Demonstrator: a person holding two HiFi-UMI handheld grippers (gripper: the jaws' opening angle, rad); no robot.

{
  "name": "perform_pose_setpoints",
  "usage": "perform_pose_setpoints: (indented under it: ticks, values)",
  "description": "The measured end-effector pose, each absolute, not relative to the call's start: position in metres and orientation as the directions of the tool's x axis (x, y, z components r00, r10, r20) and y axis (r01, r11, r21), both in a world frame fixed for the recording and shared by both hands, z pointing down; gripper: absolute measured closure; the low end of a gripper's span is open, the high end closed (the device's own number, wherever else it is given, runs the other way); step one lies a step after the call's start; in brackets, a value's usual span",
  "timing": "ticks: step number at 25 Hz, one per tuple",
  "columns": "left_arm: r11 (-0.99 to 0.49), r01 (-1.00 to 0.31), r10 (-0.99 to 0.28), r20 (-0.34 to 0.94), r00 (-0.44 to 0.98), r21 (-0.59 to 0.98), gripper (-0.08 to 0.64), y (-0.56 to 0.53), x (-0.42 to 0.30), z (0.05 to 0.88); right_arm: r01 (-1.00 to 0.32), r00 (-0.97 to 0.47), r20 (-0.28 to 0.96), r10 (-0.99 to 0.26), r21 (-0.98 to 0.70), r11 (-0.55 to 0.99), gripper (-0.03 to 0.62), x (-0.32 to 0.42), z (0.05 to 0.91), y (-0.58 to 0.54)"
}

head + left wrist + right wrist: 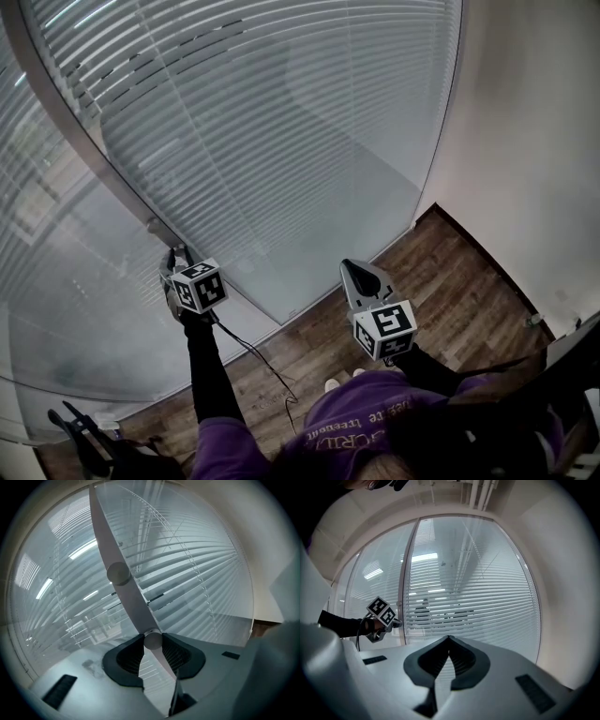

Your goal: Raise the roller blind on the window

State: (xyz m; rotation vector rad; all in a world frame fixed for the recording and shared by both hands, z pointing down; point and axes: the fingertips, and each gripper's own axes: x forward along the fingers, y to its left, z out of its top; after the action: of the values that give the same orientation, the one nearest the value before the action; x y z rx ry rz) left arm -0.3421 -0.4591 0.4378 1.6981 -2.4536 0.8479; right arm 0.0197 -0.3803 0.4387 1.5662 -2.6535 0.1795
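The left gripper (174,255) is up against the grey post (84,141) that splits the glass wall. Its own view shows the jaws clenched on a small round knob (152,640) that sticks out from the post, with a dark pad pressed to each side of it. A second, larger knob (118,573) sits higher on the same post, well clear of the jaws. The blind (281,122) is made of thin horizontal slats behind the glass. It fills the pane just to the right of the post and covers as much of that pane as shows, so it lies directly ahead of and above the left gripper and beside the knob. More slats show in the pane on the other side of the post. The right gripper (352,265) is held lower and to the right, away from the glass and above the wood floor (441,281). Its jaws meet at the tips with nothing between them, and they point toward the blind from a distance. In the right gripper view the left gripper appears small at the post, held by a black-sleeved arm. A thin cable (262,361) trails from the left gripper toward the floor. A plain wall (534,141) closes the corner on the right.
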Motion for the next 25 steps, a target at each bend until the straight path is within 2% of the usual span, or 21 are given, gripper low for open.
perform_pose_setpoints:
  ticks: [25]
  values:
    - [0.2,-0.805,-0.833,0.335,-0.439,-0.559,0.434,-0.4587,-0.3402,0.4393,-0.875,-0.485,0.103,-0.869,-0.068,0.48,0.594,0.0166,0.4396,-0.3789]
